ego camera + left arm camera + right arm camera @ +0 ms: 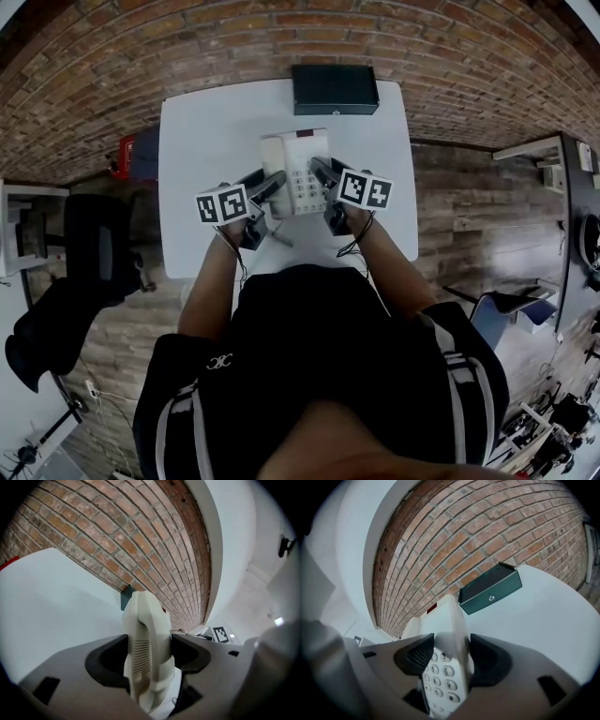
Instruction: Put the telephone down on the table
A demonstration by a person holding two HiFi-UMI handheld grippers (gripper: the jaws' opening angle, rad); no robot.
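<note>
A cream desk telephone (296,172) with a keypad hangs just over the white table (197,159), gripped from both sides. My left gripper (270,187) is shut on its handset side; in the left gripper view the ribbed handset (145,651) fills the gap between the dark pads. My right gripper (323,178) is shut on the keypad side; in the right gripper view the number keys (443,679) sit between its pads. Whether the phone's base touches the tabletop I cannot tell.
A dark green metal box (335,89) stands at the table's far edge, also in the right gripper view as box (490,588). A brick wall (281,37) lies behind. A red item (125,155) and a black chair (89,248) are left of the table.
</note>
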